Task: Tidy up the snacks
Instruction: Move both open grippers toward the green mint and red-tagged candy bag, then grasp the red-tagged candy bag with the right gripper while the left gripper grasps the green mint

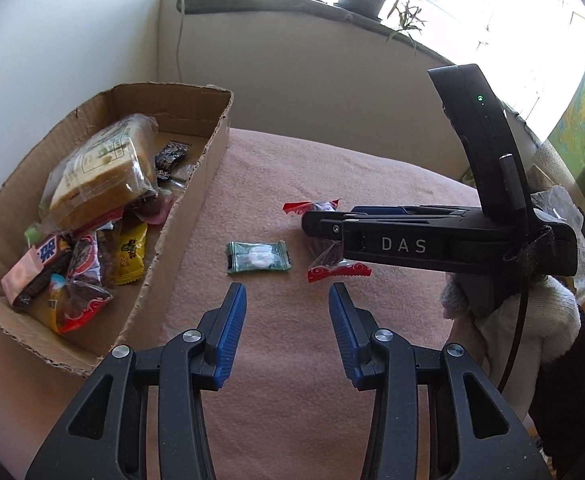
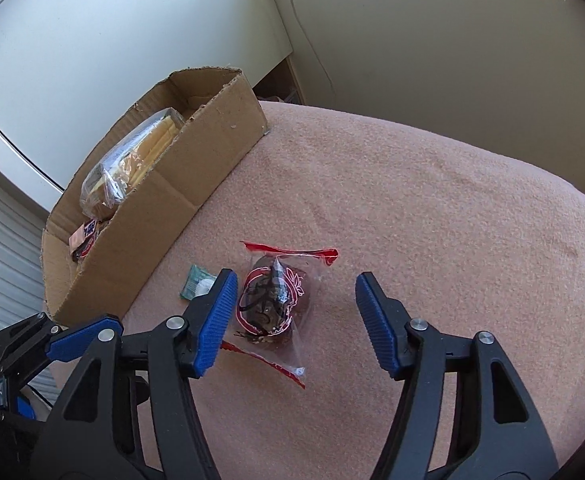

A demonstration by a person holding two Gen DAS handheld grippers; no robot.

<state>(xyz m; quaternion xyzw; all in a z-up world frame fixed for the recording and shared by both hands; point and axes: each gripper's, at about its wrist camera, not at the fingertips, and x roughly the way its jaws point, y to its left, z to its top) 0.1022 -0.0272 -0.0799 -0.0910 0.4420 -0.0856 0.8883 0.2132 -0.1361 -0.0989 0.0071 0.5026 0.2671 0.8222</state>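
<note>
**Q:** State of both tongs?

**A:** My right gripper (image 2: 296, 316) stands with jaws apart, nothing pinched. My left gripper (image 1: 287, 332) is likewise parted and empty.

**Q:** Where does the work lie?

**A:** The red-edged packet (image 2: 272, 304) rests on the pink cloth (image 2: 432, 220), between my right jaws but nearer the left pad; its long axis runs away from me. The green candy (image 1: 258, 256) lies just ahead of my left tips, long axis crosswise. Each hand is nearer its own item.

**Q:** What differs by view?

**A:** Only the left view shows the cardboard box (image 1: 208, 168) interior, already holding snacks; the right view shows mostly its outer wall, but the packet unobstructed.
</note>
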